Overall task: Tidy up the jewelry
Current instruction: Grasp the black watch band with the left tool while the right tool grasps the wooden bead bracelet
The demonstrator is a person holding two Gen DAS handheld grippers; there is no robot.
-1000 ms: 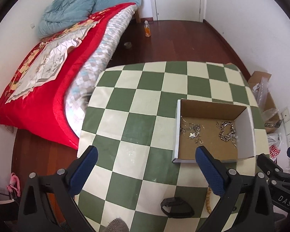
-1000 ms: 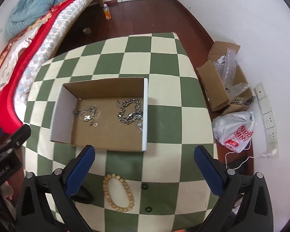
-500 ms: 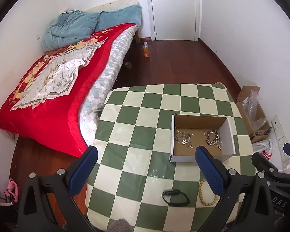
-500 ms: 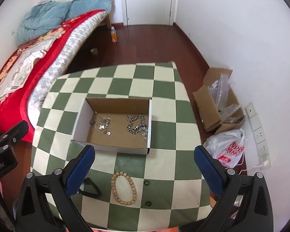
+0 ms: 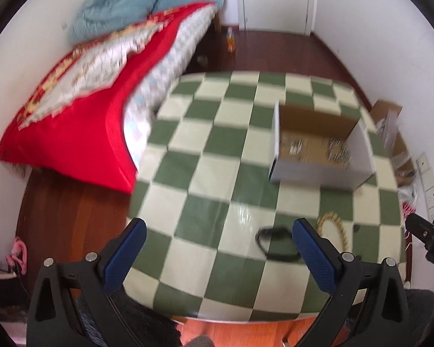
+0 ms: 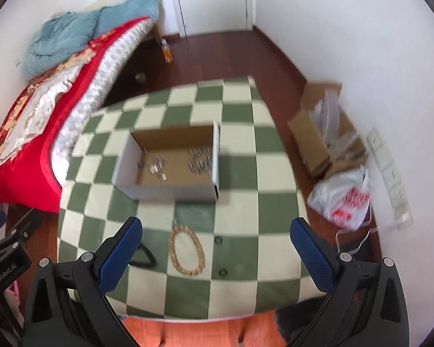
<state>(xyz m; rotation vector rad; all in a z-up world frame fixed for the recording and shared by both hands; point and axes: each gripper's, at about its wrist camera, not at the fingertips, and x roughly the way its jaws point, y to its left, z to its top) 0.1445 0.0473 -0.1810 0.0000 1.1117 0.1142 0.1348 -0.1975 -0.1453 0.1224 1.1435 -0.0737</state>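
An open cardboard box [image 6: 170, 190] [image 5: 318, 175] sits on the green-and-cream checkered table [image 6: 246, 173] [image 5: 205, 150] and holds silver chains [image 6: 199, 159]. Nearer the front edge lie a wooden bead bracelet [image 6: 187, 250] [image 5: 332, 230], a black band [image 5: 275, 244] [image 6: 143, 257] and two small dark rings [image 6: 218, 240]. My left gripper [image 5: 220, 256] is open and empty above the table's front left. My right gripper [image 6: 217, 256] is open and empty above the front edge, over the bracelet.
A bed with a red cover [image 5: 81, 110] stands left of the table. On the floor to the right are a cardboard box [image 6: 321, 133] and a white plastic bag [image 6: 344, 199]. A bottle [image 6: 167, 53] stands on the wood floor by the door.
Both grippers pulled up and back from the table over the first half second, then shifted again; the view is now motion-blurred. Both stay open and empty. The jewelry has not moved.
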